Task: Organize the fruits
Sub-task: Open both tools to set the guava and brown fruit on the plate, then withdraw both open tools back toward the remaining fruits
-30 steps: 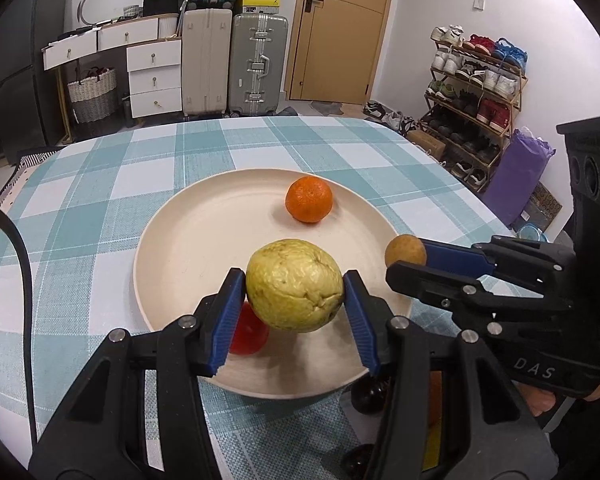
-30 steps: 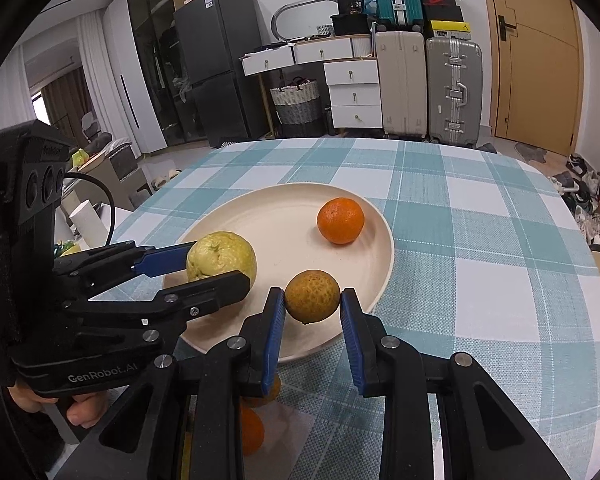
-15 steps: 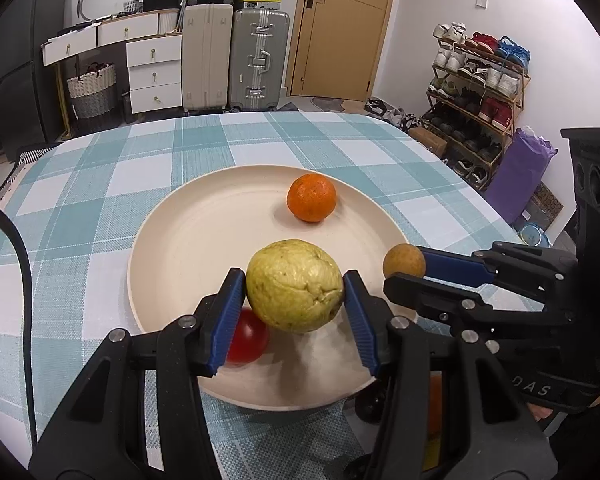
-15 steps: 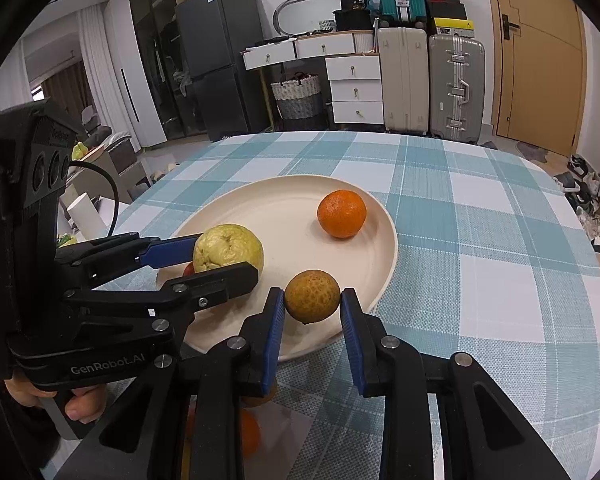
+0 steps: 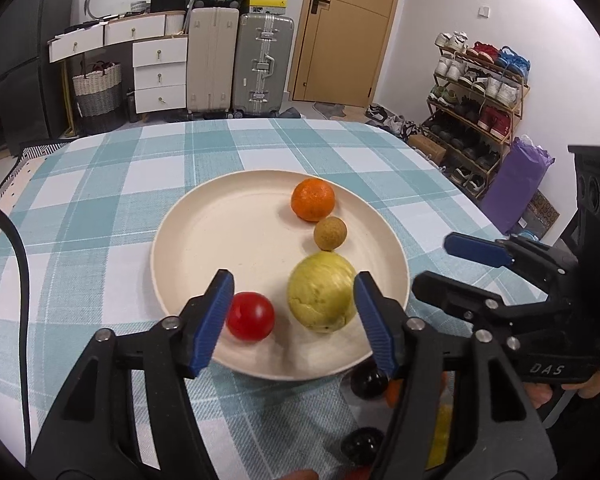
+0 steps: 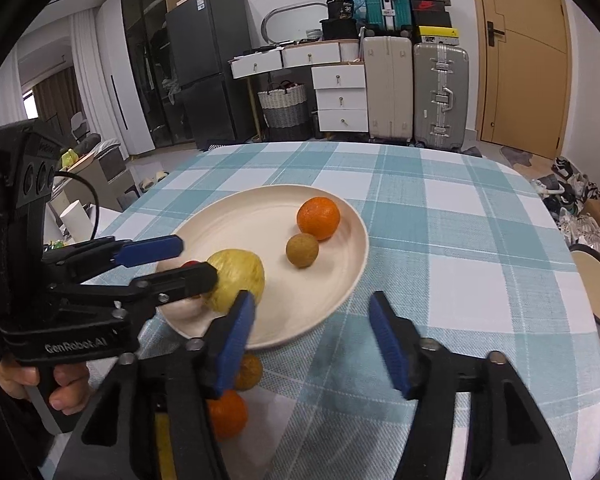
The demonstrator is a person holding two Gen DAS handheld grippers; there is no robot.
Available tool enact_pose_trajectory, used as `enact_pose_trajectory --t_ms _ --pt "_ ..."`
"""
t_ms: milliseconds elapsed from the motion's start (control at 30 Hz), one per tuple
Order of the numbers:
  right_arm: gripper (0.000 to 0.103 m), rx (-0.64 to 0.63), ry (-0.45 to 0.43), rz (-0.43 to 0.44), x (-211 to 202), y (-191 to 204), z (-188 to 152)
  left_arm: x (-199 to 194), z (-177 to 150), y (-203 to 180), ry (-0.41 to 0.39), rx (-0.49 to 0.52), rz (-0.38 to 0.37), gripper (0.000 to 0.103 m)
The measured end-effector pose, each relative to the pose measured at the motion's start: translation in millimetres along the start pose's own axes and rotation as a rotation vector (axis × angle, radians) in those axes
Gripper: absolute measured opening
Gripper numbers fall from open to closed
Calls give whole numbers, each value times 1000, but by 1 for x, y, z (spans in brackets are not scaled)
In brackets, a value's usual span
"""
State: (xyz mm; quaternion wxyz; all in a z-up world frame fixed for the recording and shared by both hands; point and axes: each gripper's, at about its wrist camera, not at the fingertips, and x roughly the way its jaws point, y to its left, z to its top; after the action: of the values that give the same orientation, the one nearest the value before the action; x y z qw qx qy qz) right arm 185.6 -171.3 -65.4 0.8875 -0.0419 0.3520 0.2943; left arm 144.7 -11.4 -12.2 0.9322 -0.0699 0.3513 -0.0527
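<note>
Four fruits lie on the round cream plate (image 5: pixel 204 216): an orange mandarin (image 5: pixel 313 199), a small brown longan (image 5: pixel 330 233), a yellow-green guava (image 5: pixel 322 297) and a red tomato (image 5: pixel 250 315). Both the left gripper (image 5: pixel 294 320) and the right gripper (image 6: pixel 314 340) have just been opening their jaws, which stand spread and pinch nothing, the guava loose between the left pair.

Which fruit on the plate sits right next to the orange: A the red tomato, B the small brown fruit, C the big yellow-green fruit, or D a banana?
B: the small brown fruit lies beside the orange on the plate.
</note>
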Motion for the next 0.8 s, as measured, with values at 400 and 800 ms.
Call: enact_pose_trajectory --t_ms 400,800 --pt "103 -9 31 24 -29 9 -21 -68 -23 2 -75 3 55 102" --pt "103 -37 26 39 -42 22 -37 -97 -57 -3 -72 12 92 102"
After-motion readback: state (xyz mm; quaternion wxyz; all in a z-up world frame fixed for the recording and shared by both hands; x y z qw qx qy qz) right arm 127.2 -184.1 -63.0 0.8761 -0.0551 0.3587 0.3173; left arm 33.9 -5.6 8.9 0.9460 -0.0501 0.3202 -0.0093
